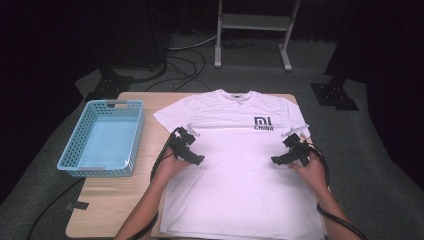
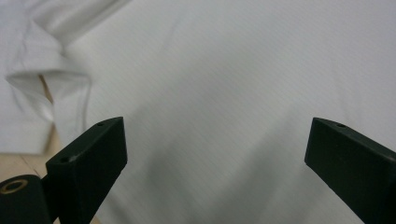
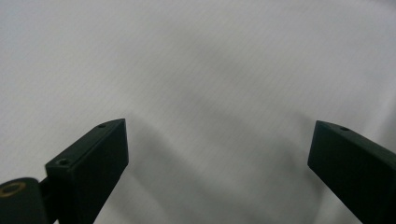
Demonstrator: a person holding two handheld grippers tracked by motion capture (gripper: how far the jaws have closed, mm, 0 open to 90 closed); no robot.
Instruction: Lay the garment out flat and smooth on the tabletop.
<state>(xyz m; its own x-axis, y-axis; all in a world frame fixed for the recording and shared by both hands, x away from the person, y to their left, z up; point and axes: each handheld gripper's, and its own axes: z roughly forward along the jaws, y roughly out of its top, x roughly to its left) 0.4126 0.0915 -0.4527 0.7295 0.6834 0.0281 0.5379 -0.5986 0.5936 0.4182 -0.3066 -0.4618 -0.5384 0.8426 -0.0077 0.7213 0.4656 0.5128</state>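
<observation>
Both grippers, left gripper (image 1: 189, 148) and right gripper (image 1: 291, 151), are hovering over the flat white shirt (image 1: 240, 165), fingers spread wide, folding not yet begun.

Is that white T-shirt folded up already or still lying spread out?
Spread out: the T-shirt lies flat on the table, both sleeves and printed chest showing.

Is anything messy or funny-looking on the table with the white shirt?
Nothing much. The white T-shirt lies flat, face up, on the table; only its sleeve by the left gripper is a bit rumpled. The blue basket sits straight. Both grippers hang open over the shirt, the right gripper too.
</observation>
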